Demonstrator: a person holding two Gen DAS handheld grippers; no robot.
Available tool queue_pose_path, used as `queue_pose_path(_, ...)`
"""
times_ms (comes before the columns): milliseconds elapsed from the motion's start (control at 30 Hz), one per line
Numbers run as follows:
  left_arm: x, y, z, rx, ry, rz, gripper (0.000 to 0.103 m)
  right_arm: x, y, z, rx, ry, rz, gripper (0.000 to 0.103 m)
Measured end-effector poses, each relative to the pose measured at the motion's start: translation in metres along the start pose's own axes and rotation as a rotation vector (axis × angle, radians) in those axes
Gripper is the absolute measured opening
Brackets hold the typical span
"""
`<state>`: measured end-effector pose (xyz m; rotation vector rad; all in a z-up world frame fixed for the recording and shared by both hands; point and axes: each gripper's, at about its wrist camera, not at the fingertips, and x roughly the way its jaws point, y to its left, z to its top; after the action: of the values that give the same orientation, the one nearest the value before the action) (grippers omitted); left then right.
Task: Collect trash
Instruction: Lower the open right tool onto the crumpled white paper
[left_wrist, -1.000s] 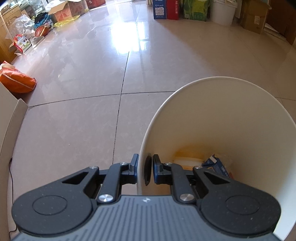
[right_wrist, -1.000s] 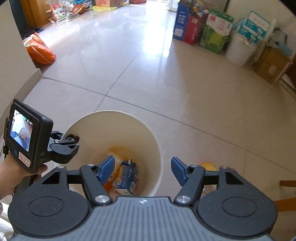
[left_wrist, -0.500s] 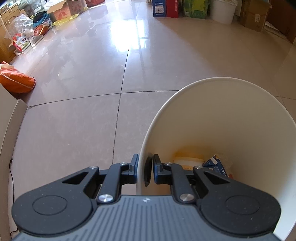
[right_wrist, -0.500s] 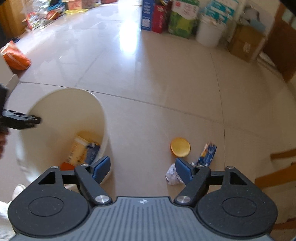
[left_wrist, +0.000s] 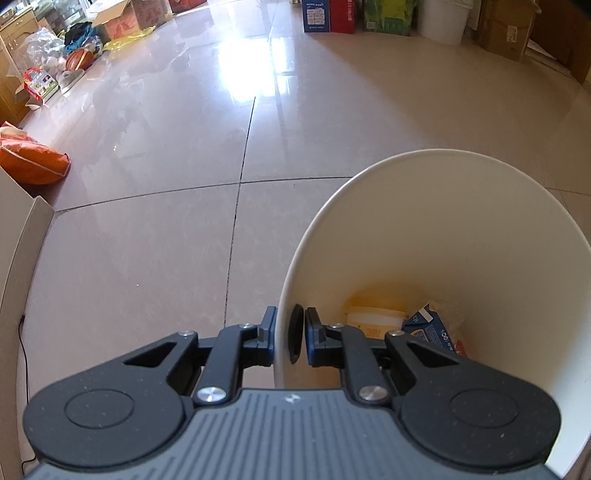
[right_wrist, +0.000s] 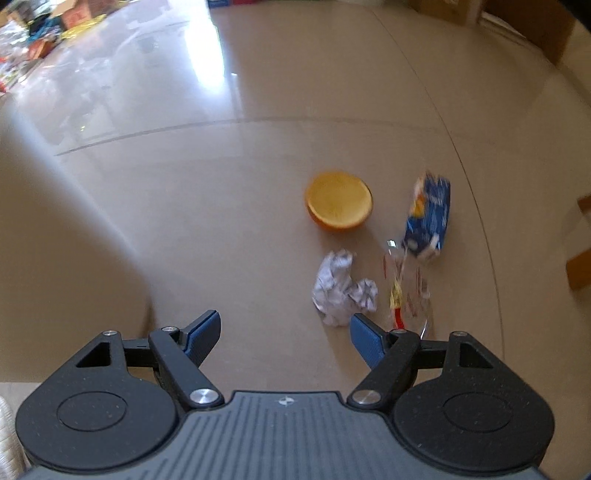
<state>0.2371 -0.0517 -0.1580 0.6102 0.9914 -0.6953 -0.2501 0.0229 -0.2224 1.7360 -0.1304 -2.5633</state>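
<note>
Four bits of trash lie right of centre on the floor (right_wrist: 258, 184): orange peel (right_wrist: 338, 201), crumpled paper (right_wrist: 341, 288), blue carton (right_wrist: 430, 218), clear wrapper (right_wrist: 406, 291). Right tool (right_wrist: 284, 334) hangs wide open and empty above them, its jaws having just widened. Left tool (left_wrist: 290, 334) is clamped on the white bin's (left_wrist: 461, 229) rim, steadying it; cartons lie inside.

My black plastic left gripper (left_wrist: 290, 338) and right gripper (right_wrist: 285, 334) show silver screws, ribbed grey bodies, blue fingertip pads (right_wrist: 364, 341).
</note>
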Motion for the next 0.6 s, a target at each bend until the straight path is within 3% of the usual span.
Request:
queue_pose_path(67, 0.0, 0.0, 0.0, -0.002, 0.002, -0.004, 0.013, 0.018, -0.006, -0.007, 0.027, 0.011, -0.004, 0.082)
queue_pose_path(167, -0.001, 0.002, 0.0, -0.013, 0.009, -0.014, 0.013, 0.048, -0.015, -0.016, 0.088, 0.005, -0.028, 0.091)
queue_pose_path(367, -0.002, 0.004, 0.0, -0.019, 0.007, -0.005, 0.013, 0.1, -0.023, -0.031, 0.144, -0.006, -0.128, 0.091)
queue_pose_path(600, -0.004, -0.003, -0.002, -0.023, 0.005, 0.014, 0.013, 0.13, -0.03, -0.039, 0.228, -0.015, -0.163, 0.094)
